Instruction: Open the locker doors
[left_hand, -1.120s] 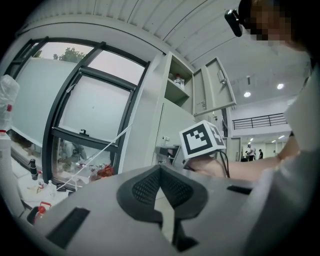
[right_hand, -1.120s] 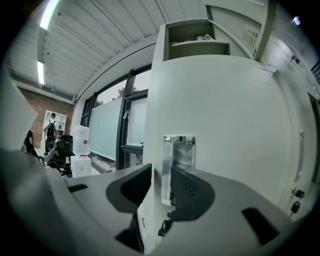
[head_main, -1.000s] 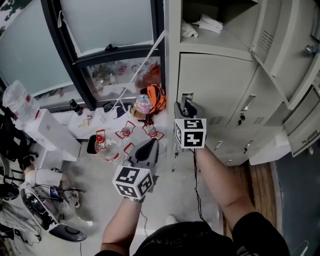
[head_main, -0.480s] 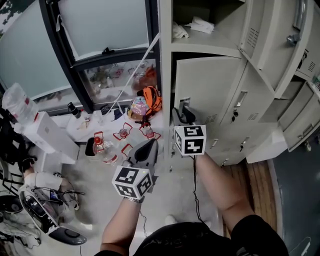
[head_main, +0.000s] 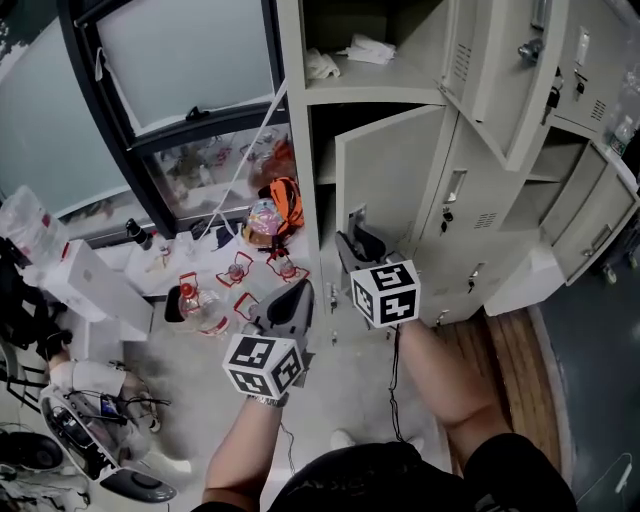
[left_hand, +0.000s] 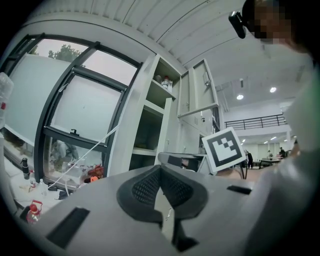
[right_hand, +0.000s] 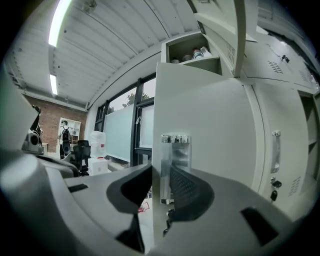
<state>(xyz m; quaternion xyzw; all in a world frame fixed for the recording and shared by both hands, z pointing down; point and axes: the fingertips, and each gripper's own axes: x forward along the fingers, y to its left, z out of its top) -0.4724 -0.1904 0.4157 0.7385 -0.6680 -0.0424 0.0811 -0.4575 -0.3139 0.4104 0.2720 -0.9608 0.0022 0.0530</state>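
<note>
The door (head_main: 385, 175) hangs part open at about one o'clock from the middle of your head view. Your right gripper (head_main: 352, 238) pinches its edge, I think right on the handle (right_hand: 174, 165). Your left gripper (head_main: 298, 292) sits at eight o'clock from the right one, pressed together on nothing.

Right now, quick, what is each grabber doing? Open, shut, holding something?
Left gripper: shut, holding nothing.
Right gripper: shut on the edge of the half-open locker door.
</note>
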